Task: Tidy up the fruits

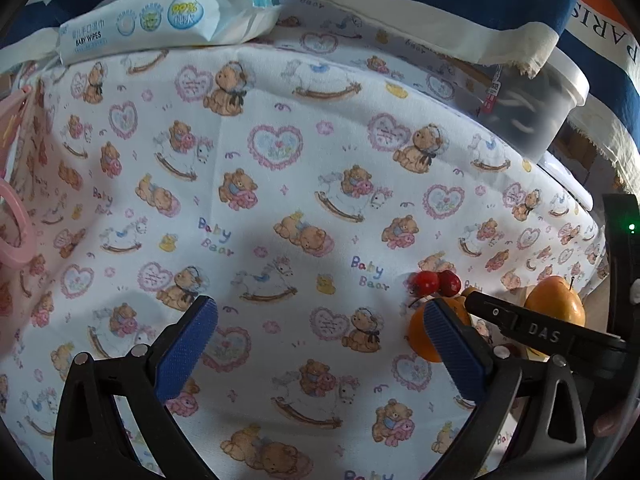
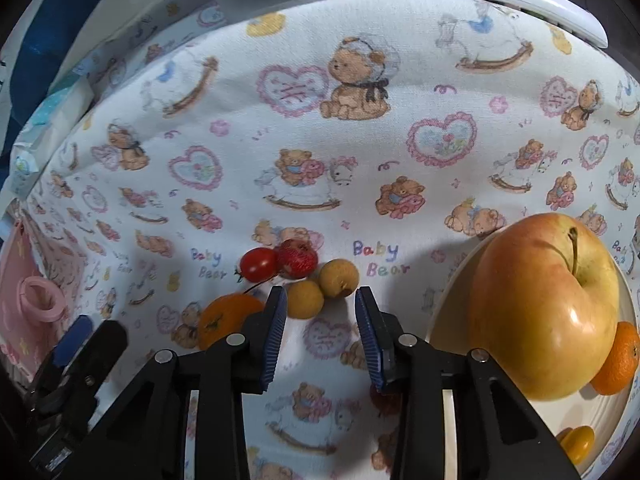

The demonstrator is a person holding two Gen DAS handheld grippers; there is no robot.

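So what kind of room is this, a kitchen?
Probably a home with a baby, not clearly a kitchen: a Baby Bear tablecloth, a pack of baby wipes, and a plate holding an apple.

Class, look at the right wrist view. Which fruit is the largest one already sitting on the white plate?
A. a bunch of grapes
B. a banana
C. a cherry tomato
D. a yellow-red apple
D: the apple rests on the white plate with its stem up and a small orange tucked against it, while the cherry tomato still lies on the cloth.
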